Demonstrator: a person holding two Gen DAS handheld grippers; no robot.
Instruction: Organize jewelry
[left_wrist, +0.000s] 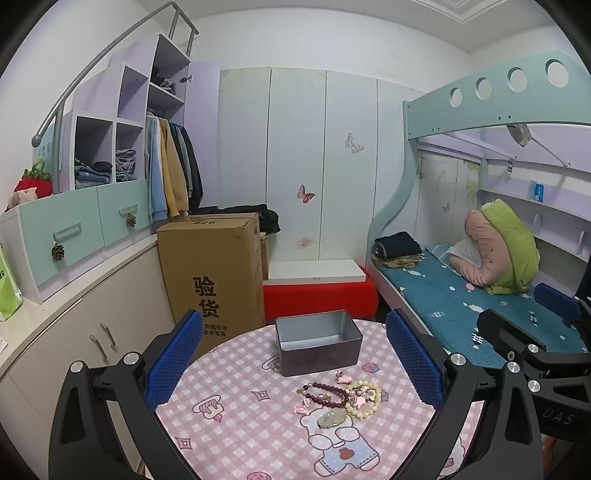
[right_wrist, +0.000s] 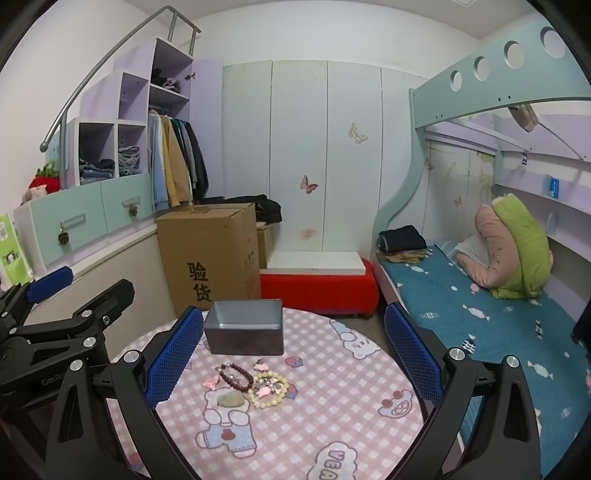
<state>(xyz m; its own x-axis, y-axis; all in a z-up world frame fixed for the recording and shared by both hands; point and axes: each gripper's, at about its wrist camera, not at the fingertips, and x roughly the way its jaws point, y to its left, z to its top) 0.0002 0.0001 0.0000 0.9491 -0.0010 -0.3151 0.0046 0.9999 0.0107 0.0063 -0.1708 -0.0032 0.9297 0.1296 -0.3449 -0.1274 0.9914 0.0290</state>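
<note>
While both grippers, left gripper (left_wrist: 293, 360) and right gripper (right_wrist: 291, 356), are wide apart and empty | you pick one bracelet, maybe the dark bead bracelet (left_wrist: 325, 395) | drop it in the tin box (left_wrist: 317, 341).

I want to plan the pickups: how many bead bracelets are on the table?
2. A dark red bracelet lies just in front of the tin; a cream bracelet touches it on the right. Small charms overlap them, so more could be hidden.
</note>
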